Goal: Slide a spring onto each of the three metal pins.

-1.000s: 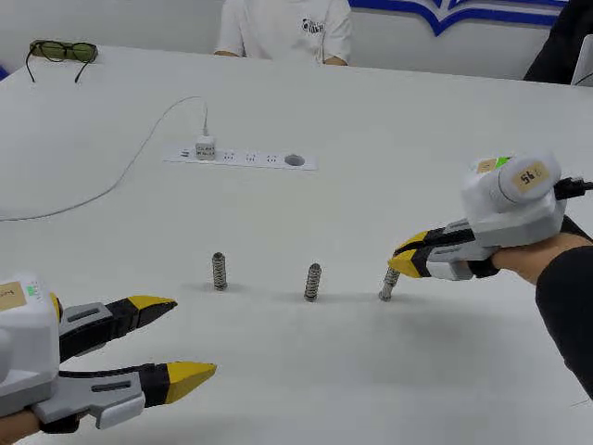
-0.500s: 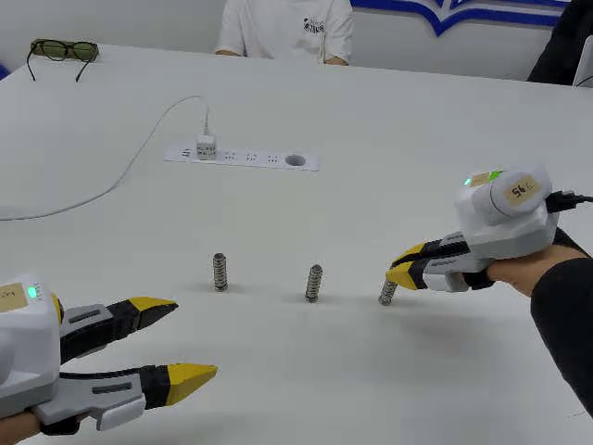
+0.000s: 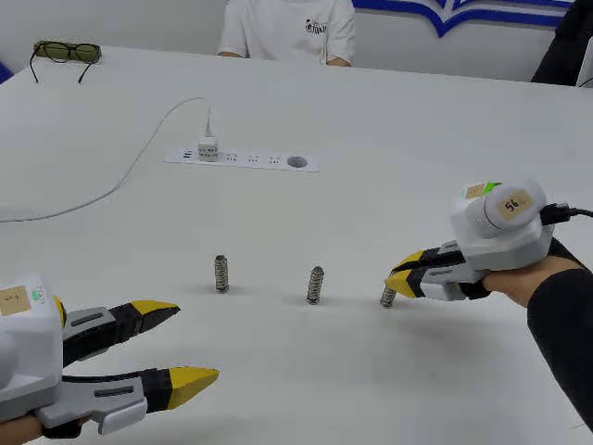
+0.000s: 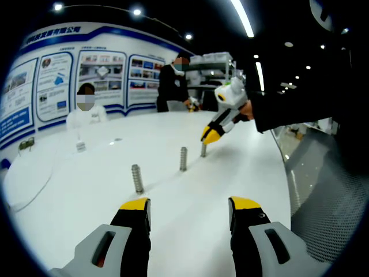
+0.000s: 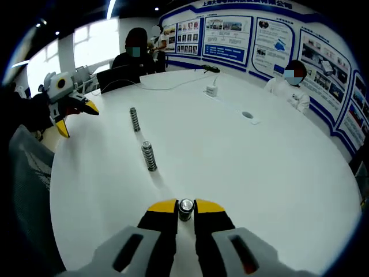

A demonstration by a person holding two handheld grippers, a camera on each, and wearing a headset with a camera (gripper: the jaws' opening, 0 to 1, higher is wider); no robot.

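Three springs stand in a row on the white table (image 3: 306,389): a left spring (image 3: 220,273), a middle spring (image 3: 315,284) and a right spring (image 3: 389,297). My right gripper (image 3: 400,281) sits at the top of the right spring. In the right gripper view its jaws (image 5: 185,212) are closed against the top of that spring (image 5: 185,208), with the other two springs (image 5: 149,156) (image 5: 134,119) beyond. My left gripper (image 3: 176,343) hovers open at the near left with nothing between its jaws. From the left gripper (image 4: 190,205) view, the row of springs (image 4: 137,178) lies ahead, along with the right gripper (image 4: 214,131).
A white power strip (image 3: 250,159) with a charger (image 3: 208,148) and a cable lies at the table's middle back. Sunglasses (image 3: 63,51) rest at the far left. A person in a white shirt (image 3: 287,28) sits across the table.
My right gripper has come down and slightly nearer over the right spring, which now looks shorter and less tilted. The left gripper has hardly moved.
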